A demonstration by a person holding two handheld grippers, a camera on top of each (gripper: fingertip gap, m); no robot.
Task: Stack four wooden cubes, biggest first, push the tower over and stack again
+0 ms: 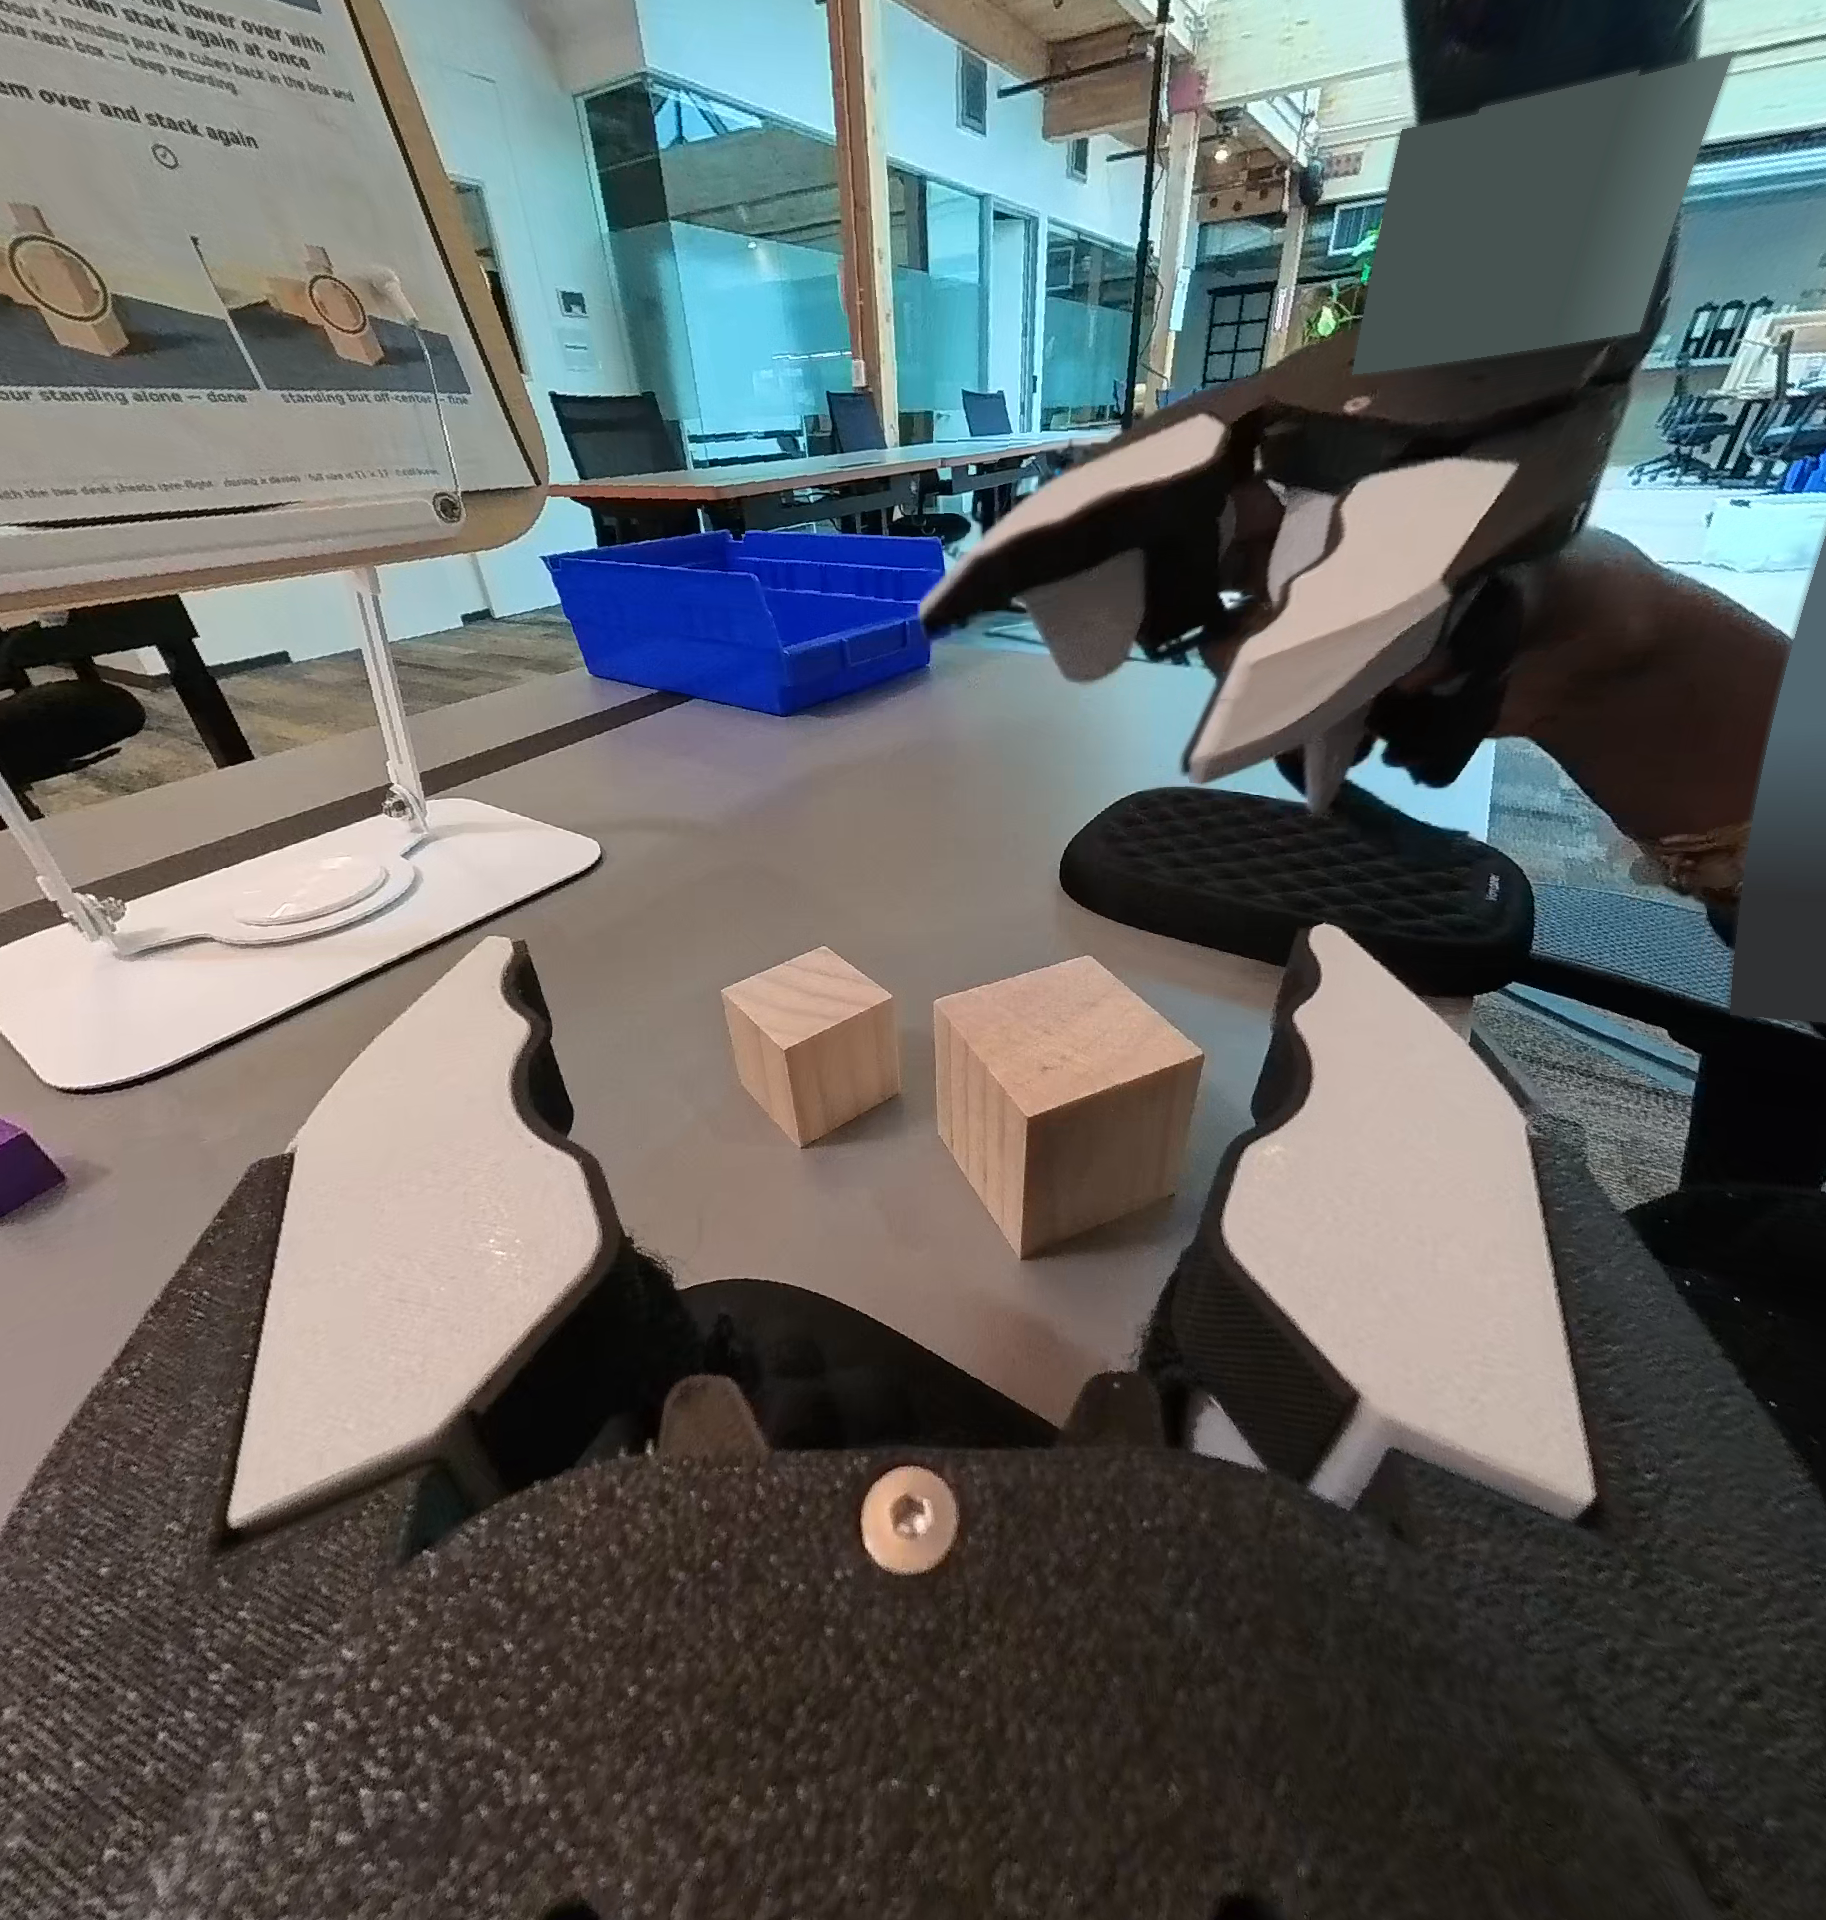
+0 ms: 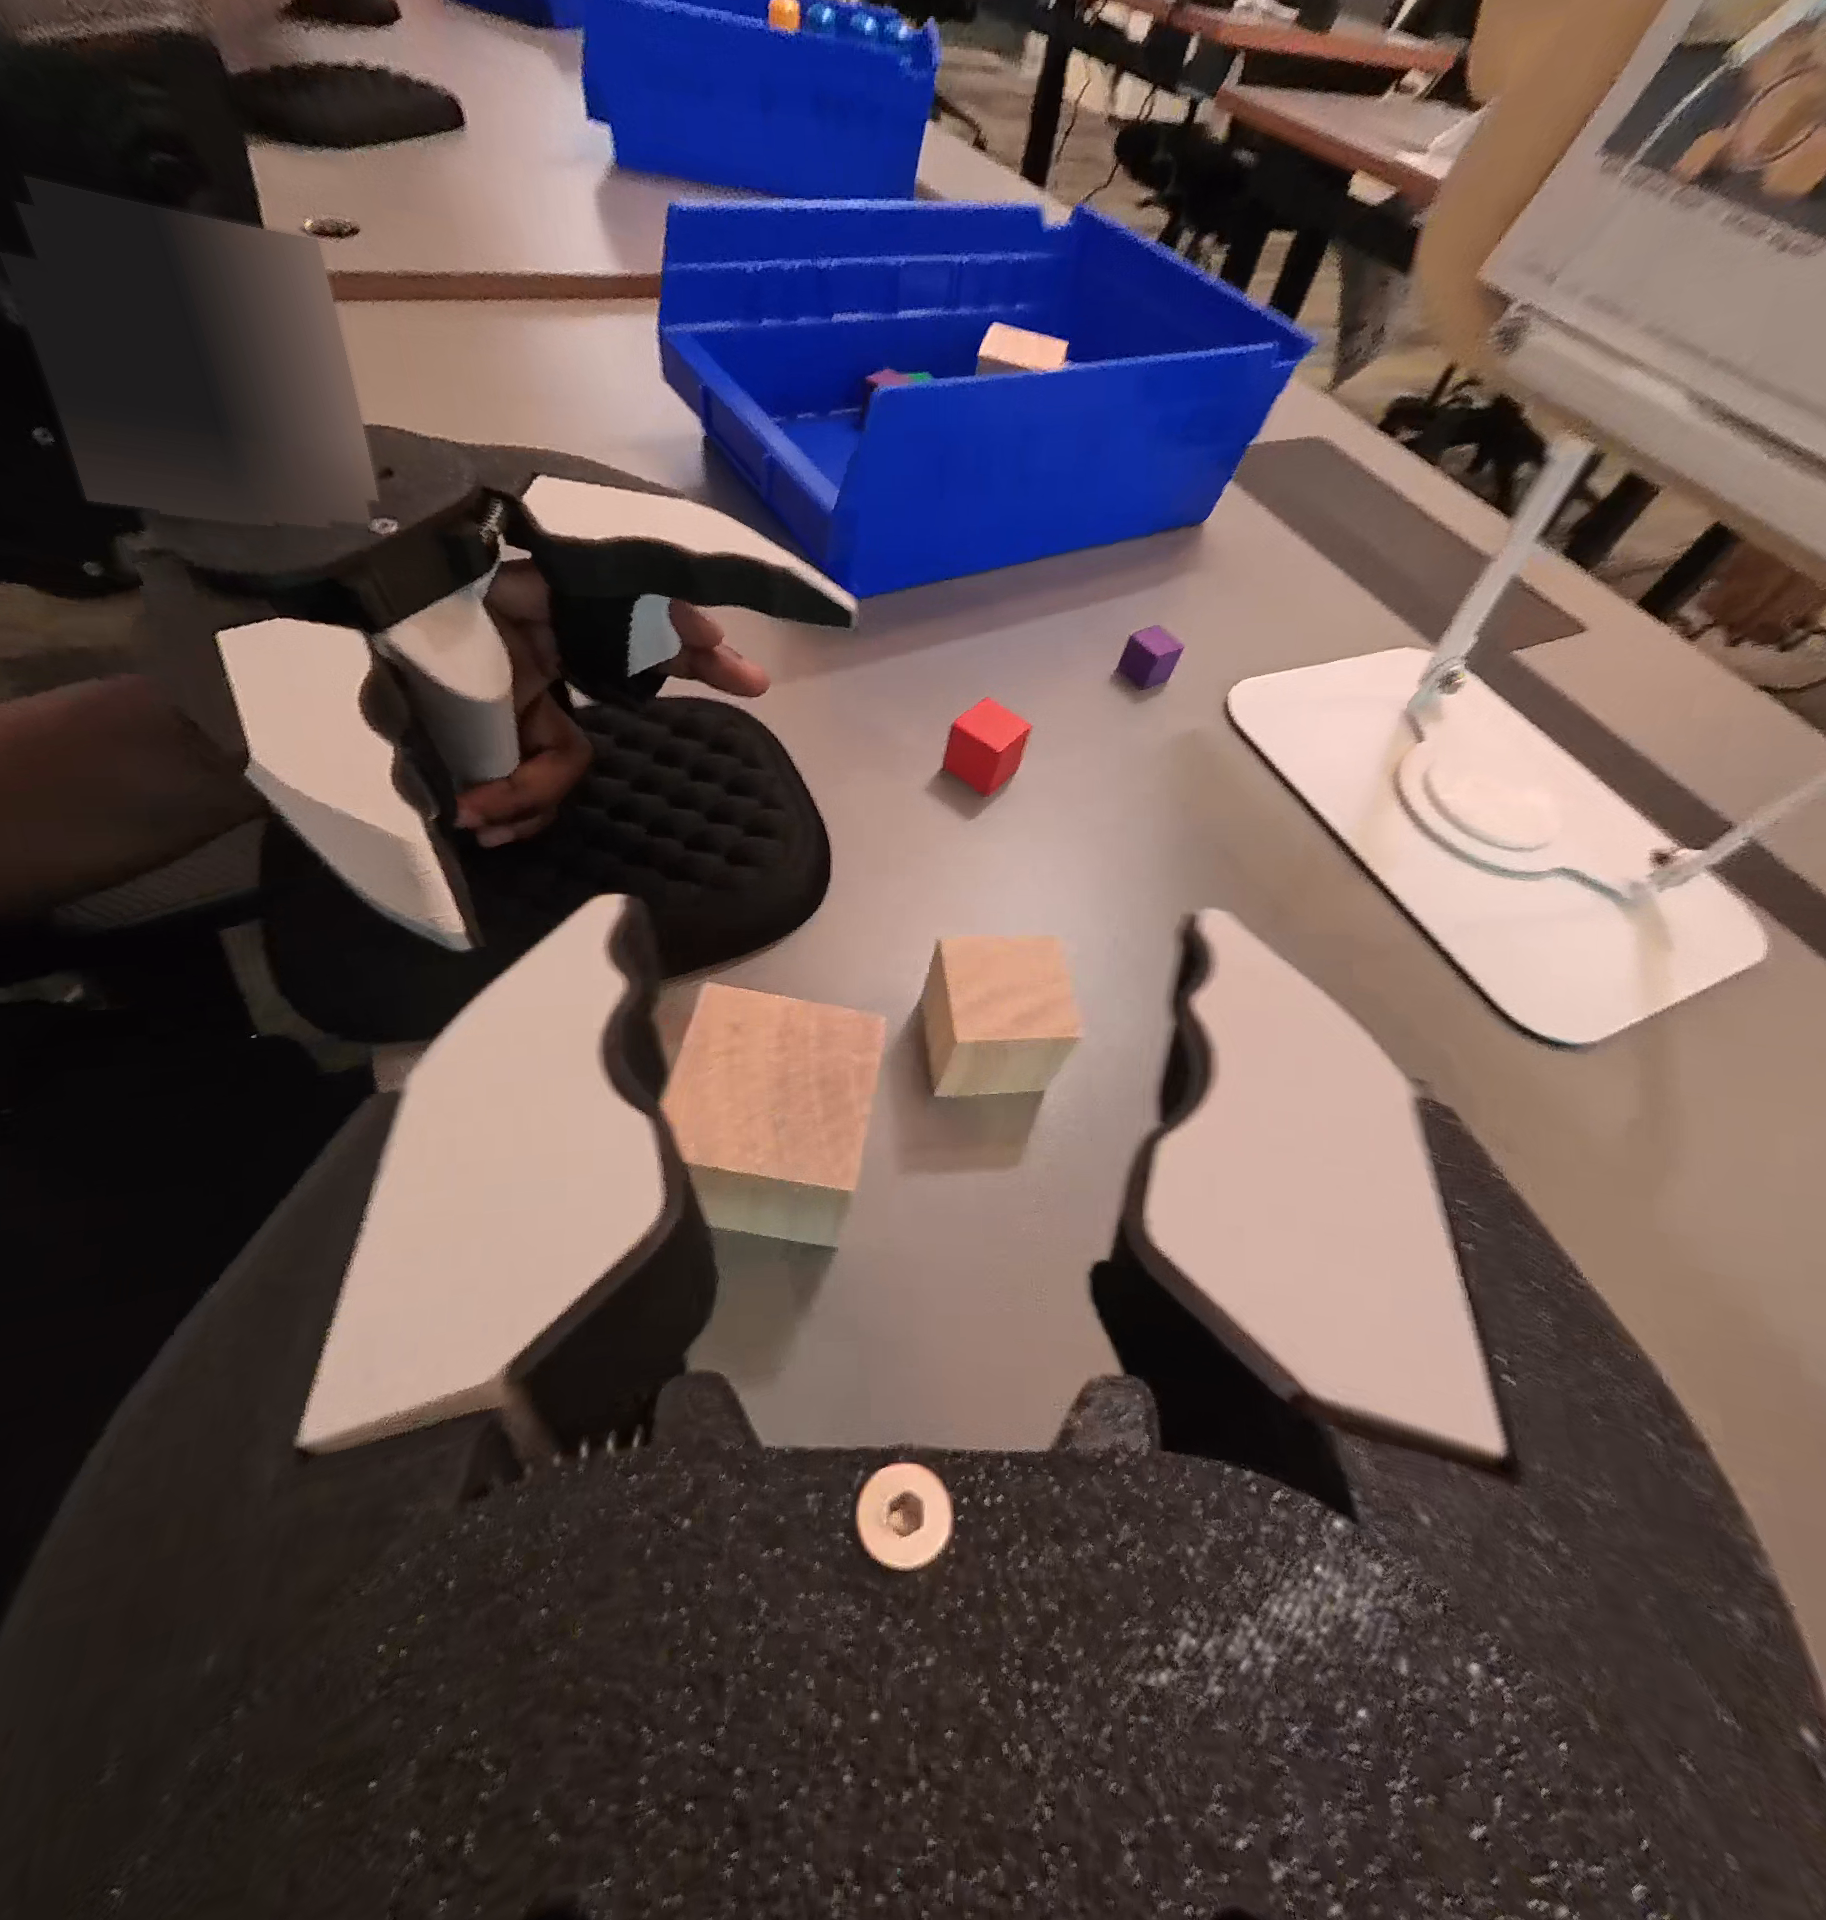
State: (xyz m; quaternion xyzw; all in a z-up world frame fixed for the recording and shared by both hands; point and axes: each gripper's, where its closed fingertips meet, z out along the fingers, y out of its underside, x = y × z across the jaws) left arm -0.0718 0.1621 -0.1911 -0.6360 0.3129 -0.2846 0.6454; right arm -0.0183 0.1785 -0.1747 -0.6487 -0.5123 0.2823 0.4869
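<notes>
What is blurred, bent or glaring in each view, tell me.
Left wrist view: sharp near the two wooden cubes; fisheye bends the sign stand; bright window light behind, with grey patches laid over. Right wrist view: dimmer, softly motion-blurred, especially the sign stand; cubes cast soft shadows.

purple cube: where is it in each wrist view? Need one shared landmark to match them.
Left wrist view: purple cube at the far left edge, on the grey table, near the white stand base.
Right wrist view: purple cube upper right of centre, beyond the red cube.
Shared landmark: the white stand base.
</notes>
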